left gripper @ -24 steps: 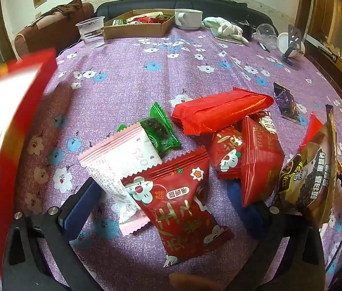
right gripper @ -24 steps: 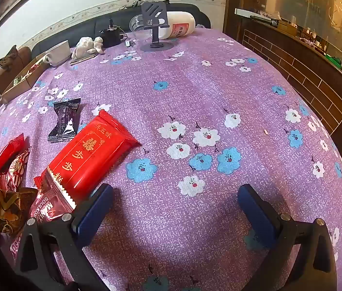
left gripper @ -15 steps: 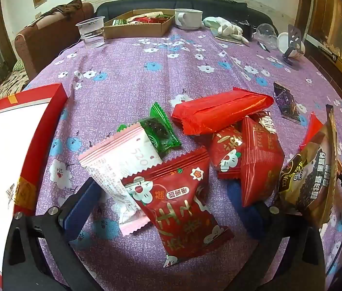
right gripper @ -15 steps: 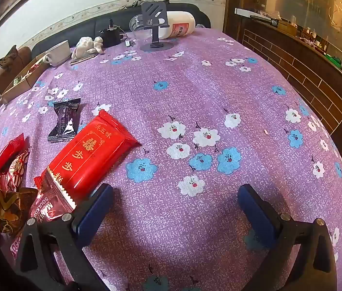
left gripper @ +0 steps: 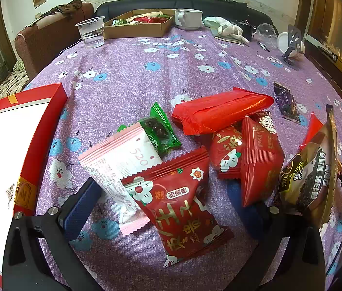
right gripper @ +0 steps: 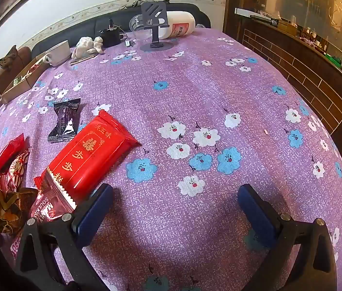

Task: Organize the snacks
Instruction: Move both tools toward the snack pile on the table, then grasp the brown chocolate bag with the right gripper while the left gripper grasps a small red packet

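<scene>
The snacks lie in a loose heap on the purple flowered tablecloth [left gripper: 127, 89], right in front of the left gripper [left gripper: 161, 201], whose blue-padded jaws stand spread wide around the nearest ones without pressing on any. Closest is a puffy red packet [left gripper: 180, 208] with white flowers and gold writing, lying partly over a pink and white packet [left gripper: 120, 160]; behind them sit a small green sweet [left gripper: 160, 131], a long red bar [left gripper: 221, 111] and a brown and gold pouch [left gripper: 309, 177]. All look light, crinkly and slick, probably air-filled, so a pinch across the plump middle or on a flat crimped end seems safest; squeezing hard could crush what is inside. A red box with a white floor [left gripper: 25, 145] waits at the left, likely the place for them. The right gripper [right gripper: 173, 208] hangs equally spread over bare cloth, just beside another long red bar [right gripper: 91, 155] and a small black sweet [right gripper: 65, 120].
</scene>
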